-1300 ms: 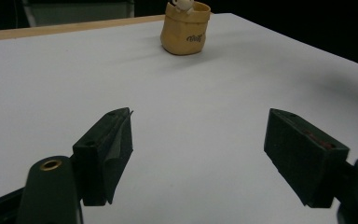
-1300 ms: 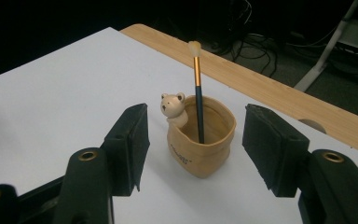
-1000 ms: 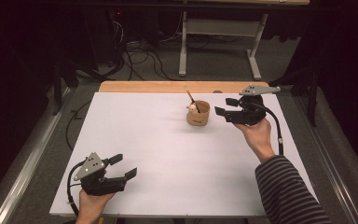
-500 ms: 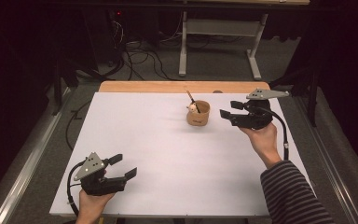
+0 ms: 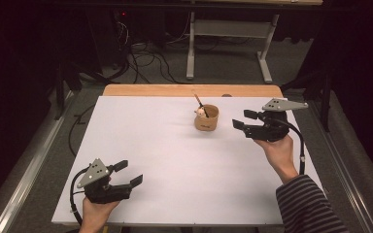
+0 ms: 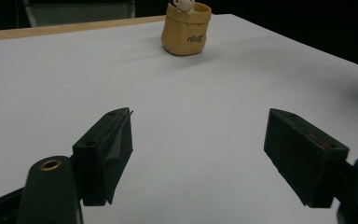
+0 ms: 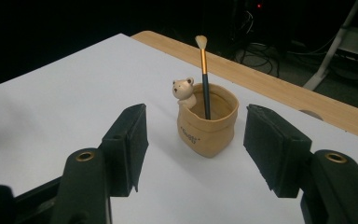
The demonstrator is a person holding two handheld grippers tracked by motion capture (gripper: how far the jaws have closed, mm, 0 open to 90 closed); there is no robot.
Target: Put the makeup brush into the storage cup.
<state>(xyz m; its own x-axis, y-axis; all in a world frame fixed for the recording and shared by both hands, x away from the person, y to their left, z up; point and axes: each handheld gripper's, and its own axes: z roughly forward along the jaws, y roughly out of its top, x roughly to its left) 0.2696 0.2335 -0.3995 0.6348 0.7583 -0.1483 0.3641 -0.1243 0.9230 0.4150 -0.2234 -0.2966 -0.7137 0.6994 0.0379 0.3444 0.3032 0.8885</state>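
A tan bag-shaped pot with a small white bear figure on its rim stands upright on the far middle of the white table. A brush stands in it, bristles up. My right gripper hovers just right of the pot, open, jaws pointing at it with a gap between; the pot sits ahead of the open jaws in the right gripper view. My left gripper rests near the front left edge, open and empty, and the pot shows far ahead in the left gripper view.
A wooden strip runs along the table's far edge. Behind it are a metal stand and cables on the floor. A grey rail runs along the left side.
My right gripper has drawn back from the pot, toward the right and slightly nearer the person. The left gripper has stayed put.
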